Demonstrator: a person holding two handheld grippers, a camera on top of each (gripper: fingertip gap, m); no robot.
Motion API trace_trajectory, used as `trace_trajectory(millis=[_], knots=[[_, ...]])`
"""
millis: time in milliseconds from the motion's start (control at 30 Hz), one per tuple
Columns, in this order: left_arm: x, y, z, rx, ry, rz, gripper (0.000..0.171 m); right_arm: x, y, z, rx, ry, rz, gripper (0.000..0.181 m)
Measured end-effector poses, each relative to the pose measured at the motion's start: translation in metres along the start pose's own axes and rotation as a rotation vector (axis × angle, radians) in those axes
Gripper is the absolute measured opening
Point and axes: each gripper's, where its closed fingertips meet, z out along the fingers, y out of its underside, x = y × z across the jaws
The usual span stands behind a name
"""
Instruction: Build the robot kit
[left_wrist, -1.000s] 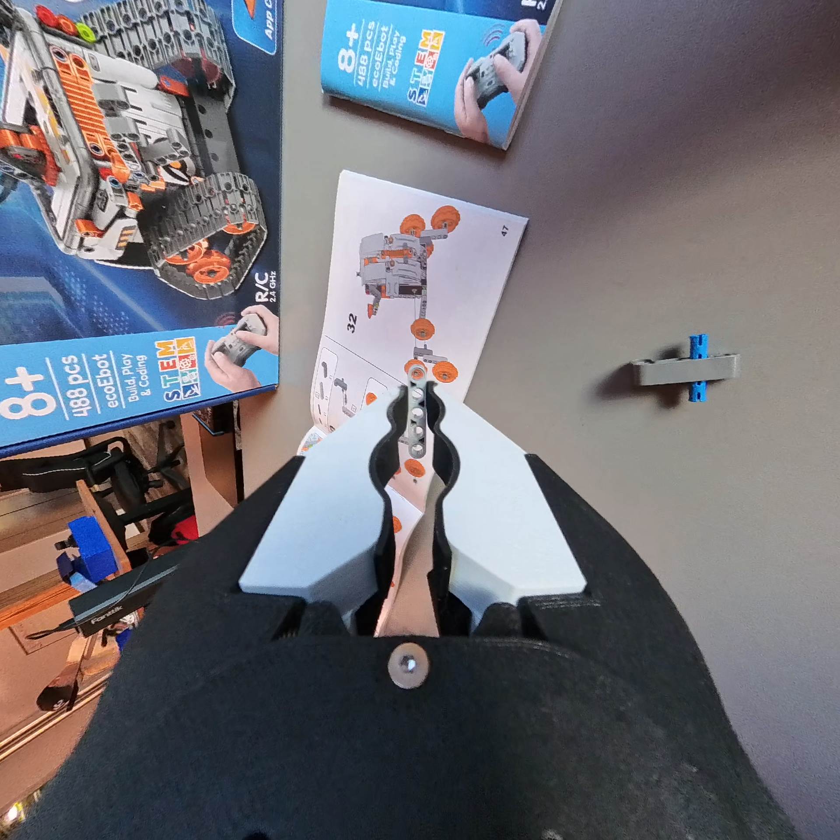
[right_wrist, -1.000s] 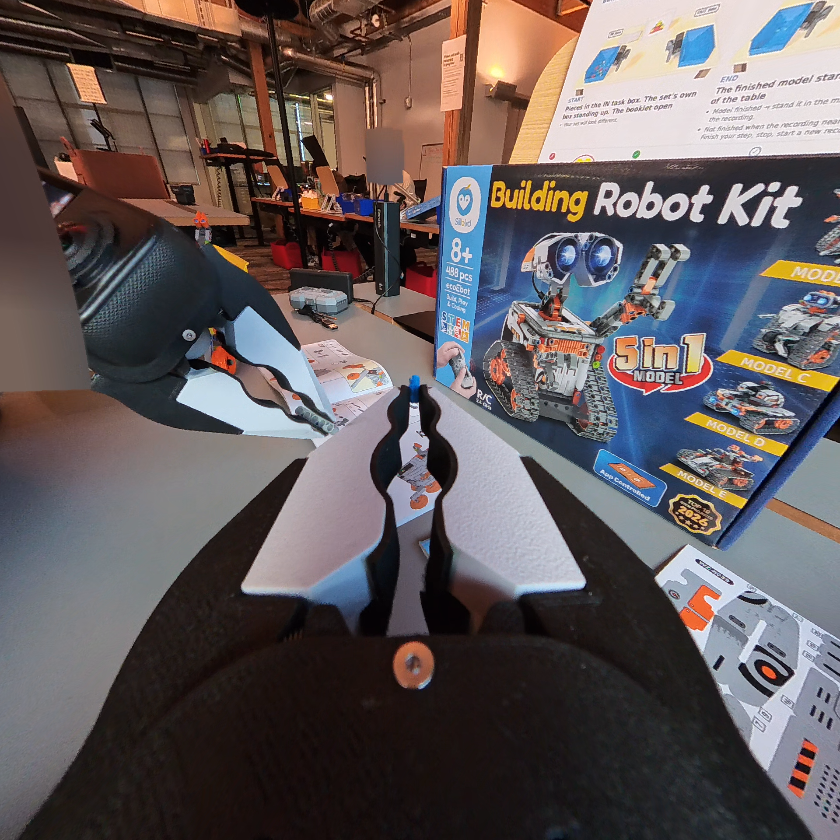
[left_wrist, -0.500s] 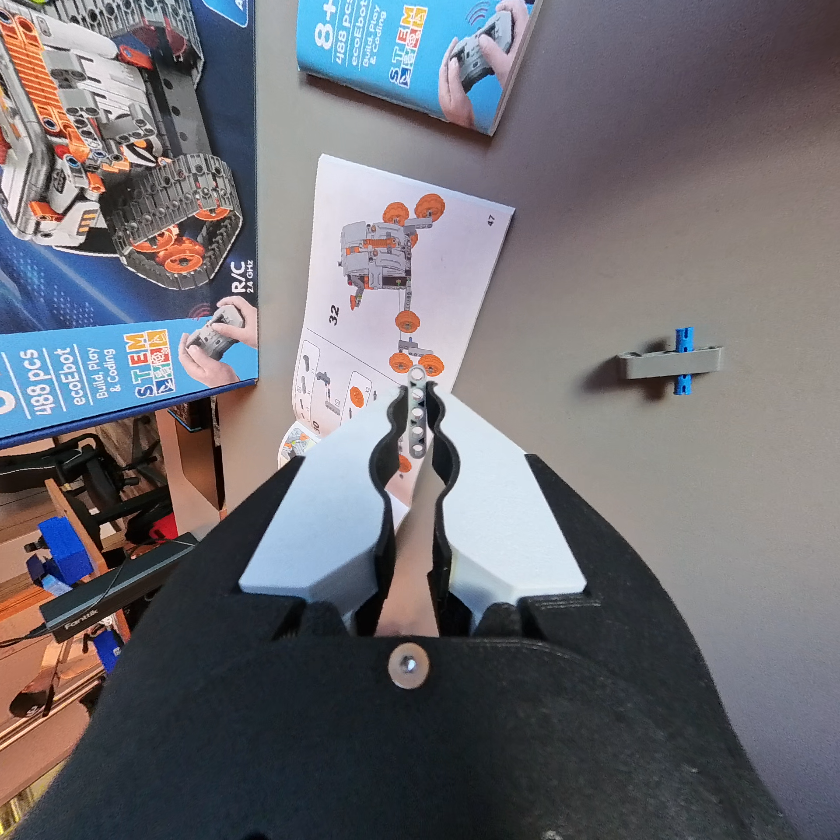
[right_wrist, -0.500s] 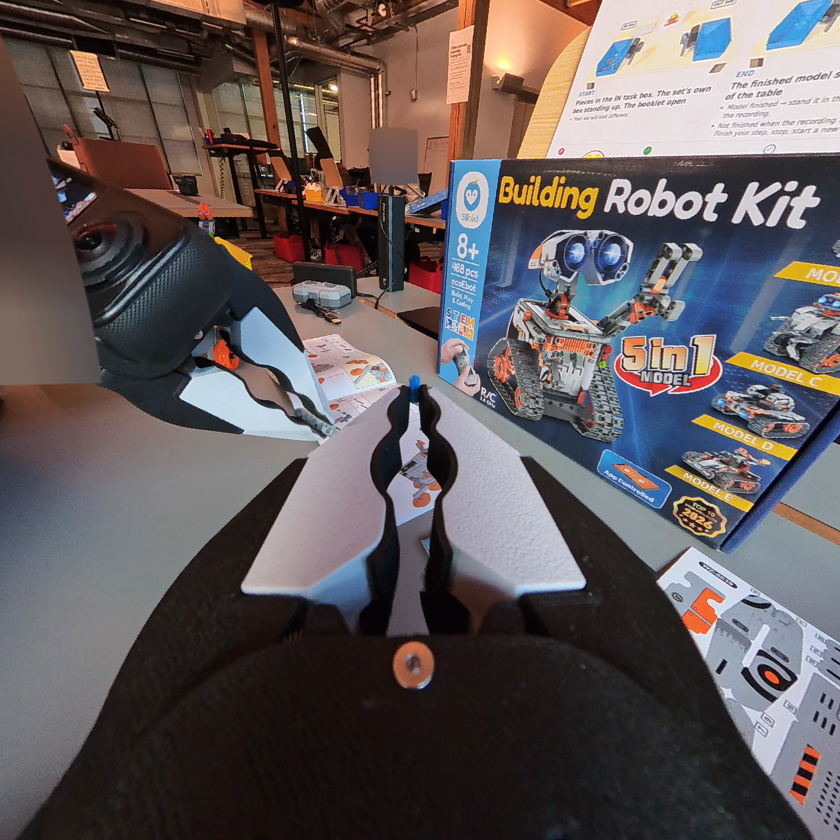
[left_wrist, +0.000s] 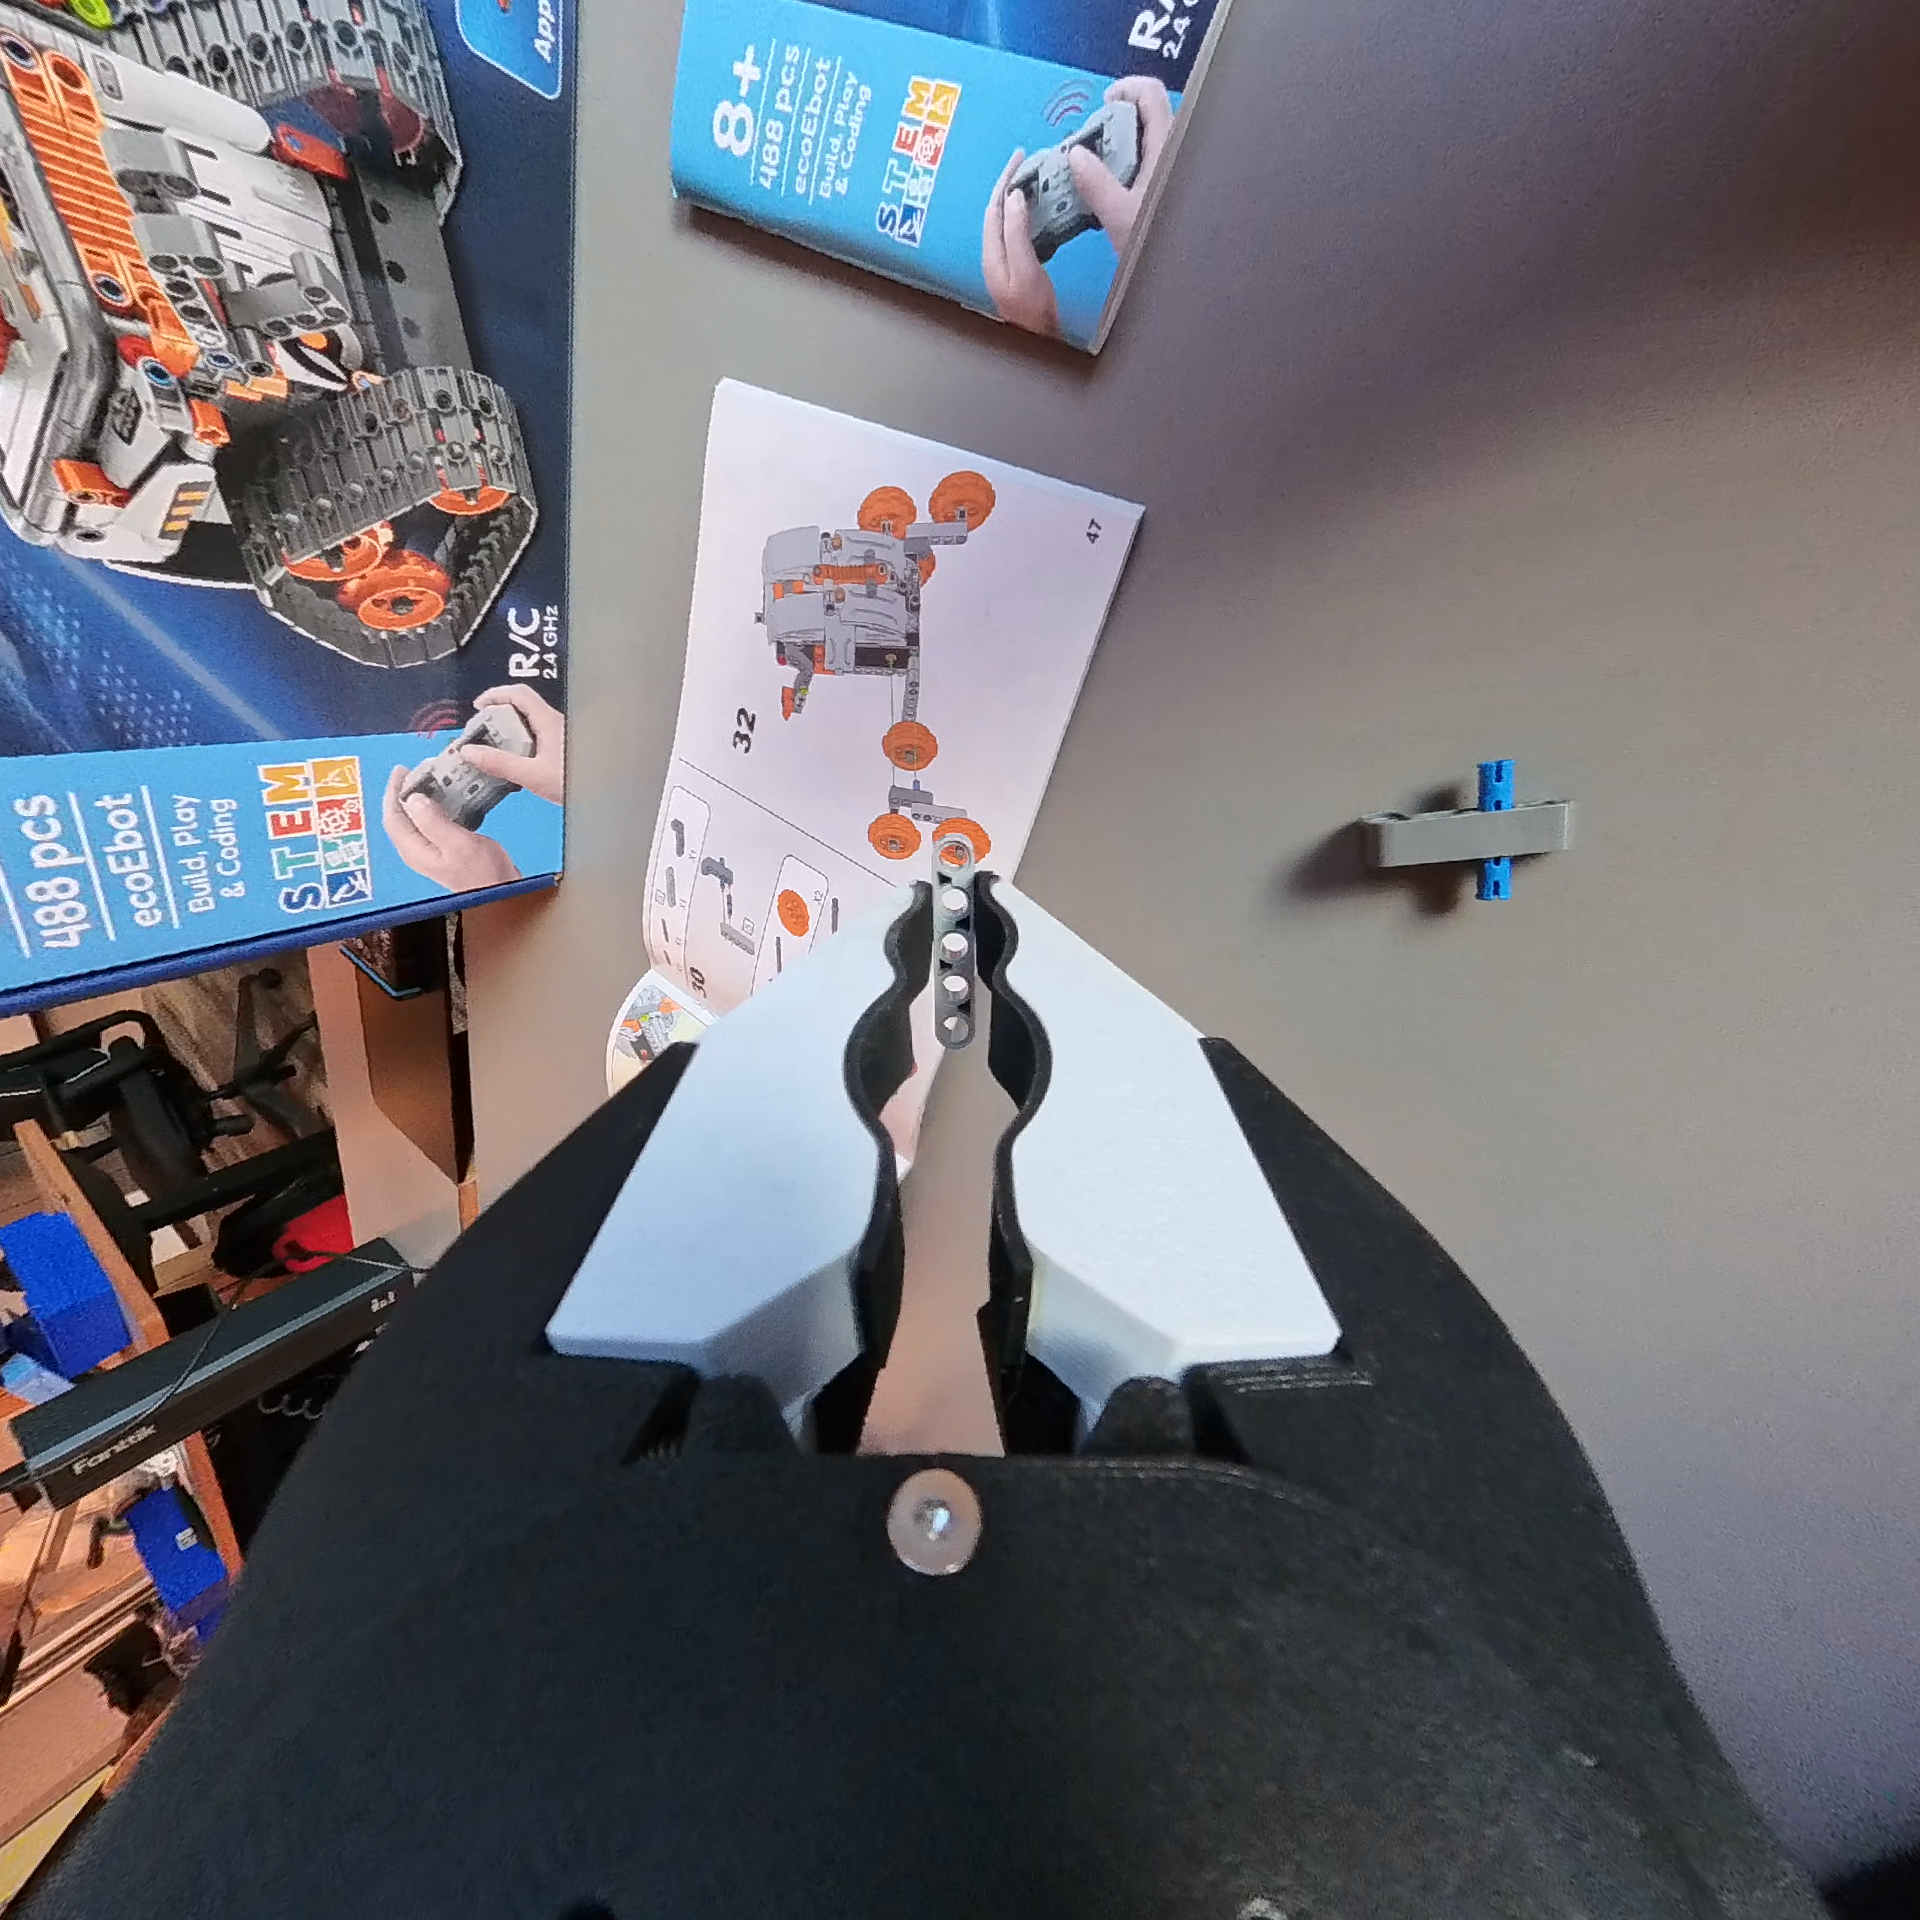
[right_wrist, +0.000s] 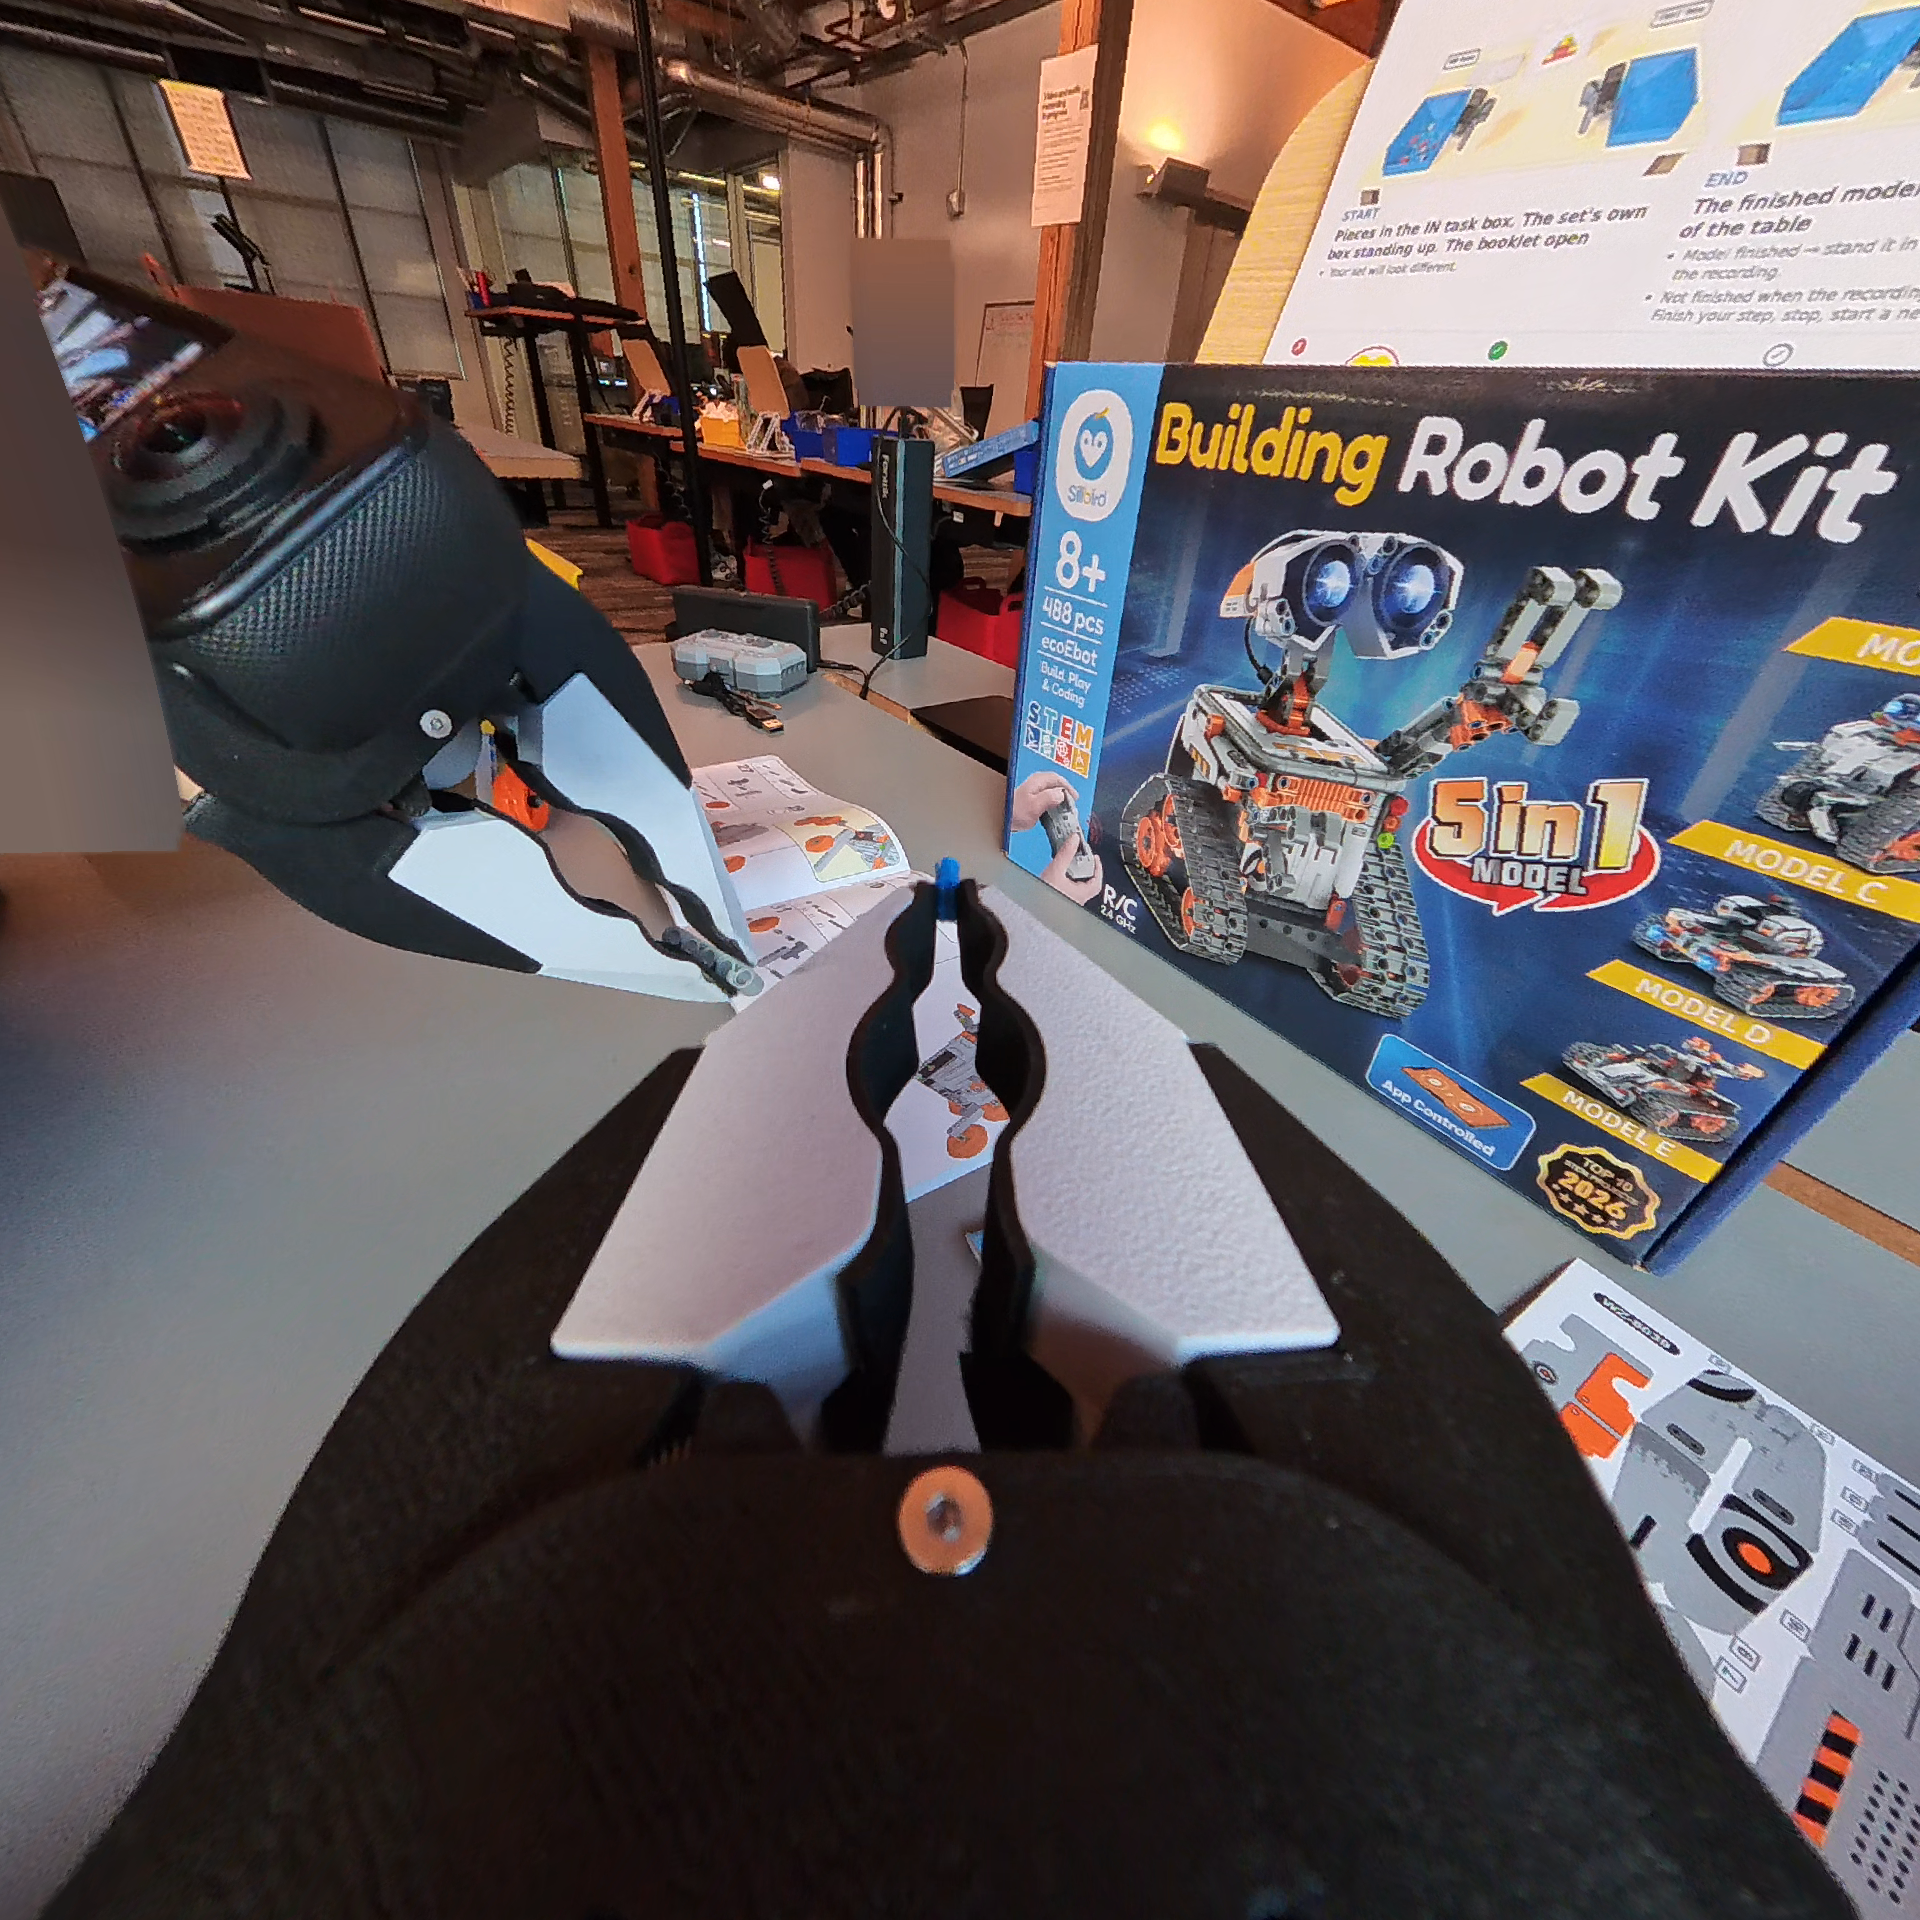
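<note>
My left gripper is shut on a thin grey beam with a row of holes, held above the grey table over the near corner of an open instruction booklet. The same gripper with the beam shows at the left of the right wrist view. My right gripper is shut on a small blue pin whose tip pokes out between the fingertips. It hovers just right of the left gripper. A grey beam with a blue pin through it lies on the table to the right.
A blue robot kit box stands upright behind the booklet; it also shows in the left wrist view. A blue booklet lies farther off. A sticker sheet lies at the right front. The table edge and shelves are at the left. About 12 cm separates my left fingertips from my right.
The left view has shifted slightly over the booklet and back. The left gripper has drawn a little nearer in the right view. Both grips are unchanged.
</note>
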Motion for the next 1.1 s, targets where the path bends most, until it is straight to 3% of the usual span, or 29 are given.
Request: trace_trajectory(millis=[600, 1000, 1100], knots=[[-0.021, -0.019, -0.015, 0.099, -0.154, 0.039, 0.005, -0.001, 0.001, 0.001, -0.004, -0.005, 0.001, 0.003], [-0.006, -0.022, -0.013, 0.114, -0.047, -0.004, 0.005, -0.001, 0.003, 0.002, -0.009, -0.01, 0.001, 0.003], [0.0, -0.046, -0.021, 0.293, 0.077, -0.102, 0.005, 0.003, 0.006, 0.003, -0.012, -0.011, 0.022, 0.004]])
